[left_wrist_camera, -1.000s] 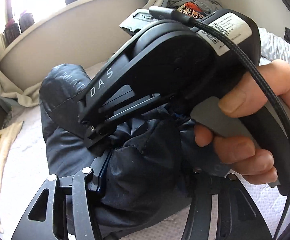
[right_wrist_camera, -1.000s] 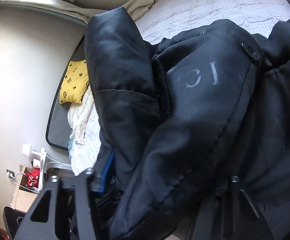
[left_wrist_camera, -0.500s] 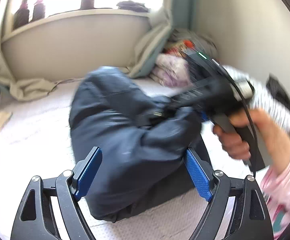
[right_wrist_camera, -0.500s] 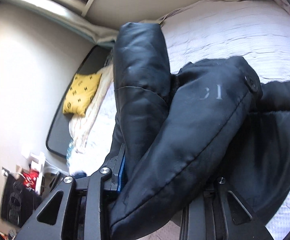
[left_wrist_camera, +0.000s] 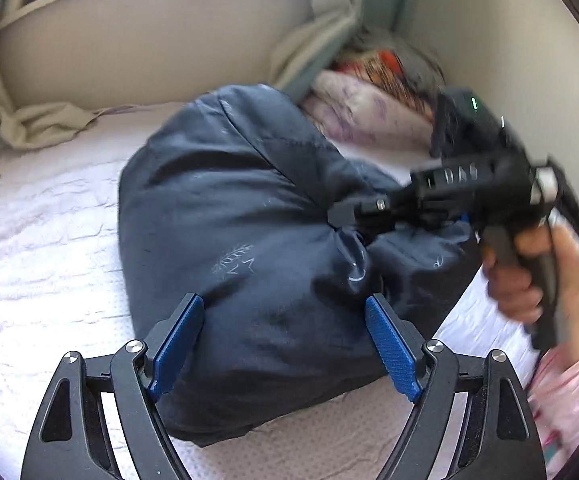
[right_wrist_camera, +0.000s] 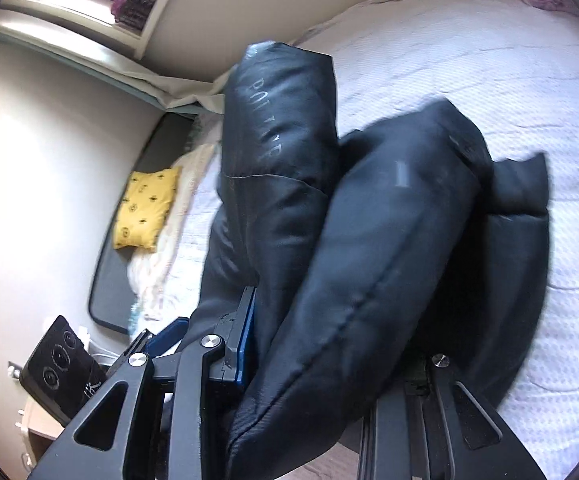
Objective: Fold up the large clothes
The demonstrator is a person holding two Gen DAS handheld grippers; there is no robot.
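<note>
From the left wrist we look down, close over the bundled dark navy padded jacket (left_wrist_camera: 225, 216), toward the beige window wall, from the right wrist we sit nearer still, sharing that jacket and the white quilted bed cover (right_wrist_camera: 469, 80)

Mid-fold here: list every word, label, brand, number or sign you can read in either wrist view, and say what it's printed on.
"DAS": white letters on the side of the right gripper, seen mirrored and blurred in the left wrist view.
"POLINE": faded pale letters on the upright fold of the dark jacket; the last letters are uncertain.
A lone pale stroke, "I" or "1", on the jacket's nearer fold: unclear.
Star-and-snowflake emblem on the jacket, no words.
Yellow cushion: dark pattern, too small to read.
</note>
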